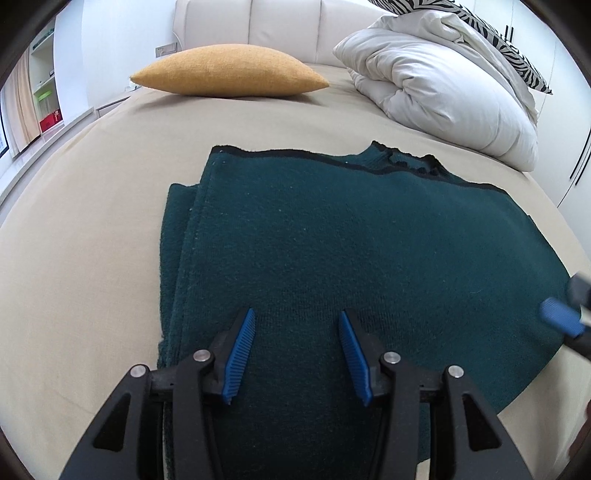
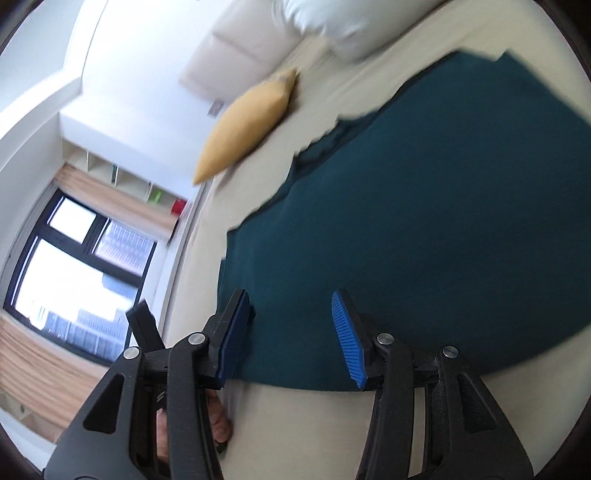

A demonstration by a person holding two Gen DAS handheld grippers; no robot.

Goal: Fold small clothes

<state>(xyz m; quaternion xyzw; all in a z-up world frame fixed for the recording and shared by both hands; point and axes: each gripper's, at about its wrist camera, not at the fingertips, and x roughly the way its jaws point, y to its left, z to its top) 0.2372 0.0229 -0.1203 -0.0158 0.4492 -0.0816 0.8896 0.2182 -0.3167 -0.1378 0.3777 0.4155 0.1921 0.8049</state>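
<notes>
1. We see the left gripper (image 1: 297, 314) with its jaws apart over the near part of the dark green knitted garment (image 1: 351, 251); nothing is clamped between the blue pads (image 1: 240, 354).
2. We see the right gripper (image 2: 288, 299) with its jaws apart too, hanging above the garment's near edge with no cloth pinched; its view is tilted and blurred.
3. In the left wrist view a blue tip of the right gripper shows at the far right, at the garment's edge.
4. The garment lies flat on the beige bed (image 1: 92, 221), with one side folded over so that a second layer shows along its left edge, and a black-trimmed neckline at the far end.
5. Beyond it, a mustard yellow cushion (image 1: 229, 70) rests near the pale padded headboard (image 1: 284, 26).
6. A bunched white duvet (image 1: 443, 96) sits well apart on the right, with a zebra-striped pillow (image 1: 491, 33) behind it.
7. The right wrist view shows a window (image 2: 74, 266) and shelves (image 2: 122, 177) past the bed.
</notes>
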